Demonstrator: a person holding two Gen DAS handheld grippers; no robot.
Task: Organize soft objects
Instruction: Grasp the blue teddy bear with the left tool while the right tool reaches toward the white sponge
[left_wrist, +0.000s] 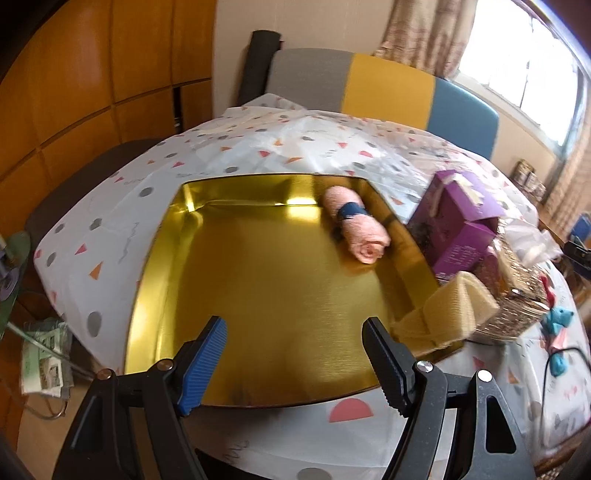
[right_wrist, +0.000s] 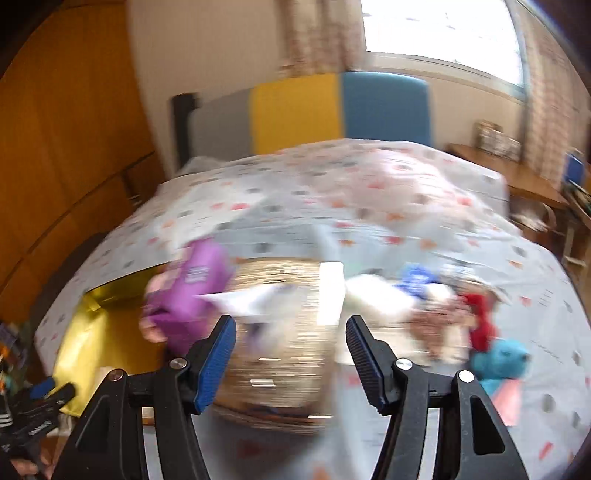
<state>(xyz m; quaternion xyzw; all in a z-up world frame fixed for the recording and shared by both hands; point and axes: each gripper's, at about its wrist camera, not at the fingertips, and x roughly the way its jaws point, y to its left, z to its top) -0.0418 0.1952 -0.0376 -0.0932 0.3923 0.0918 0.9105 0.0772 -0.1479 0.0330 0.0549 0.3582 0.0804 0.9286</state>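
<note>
Over the tray (left_wrist: 207, 295), your left hand-held gripper (left_wrist: 295, 365) hangs open, empty; right hand-held gripper (right_wrist: 291, 363) open, empty. Next: grasp a toy (right_wrist: 498, 360) beside the tray.

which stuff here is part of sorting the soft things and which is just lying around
Belongs to the job:
- pink rolled towel in the gold tray
- yellow sponge at the tray's right edge
- teal plush toy, red plush toy
- woven basket

Just lying about:
- purple boxes
- papers off the table's left side
- chair behind the table
</note>
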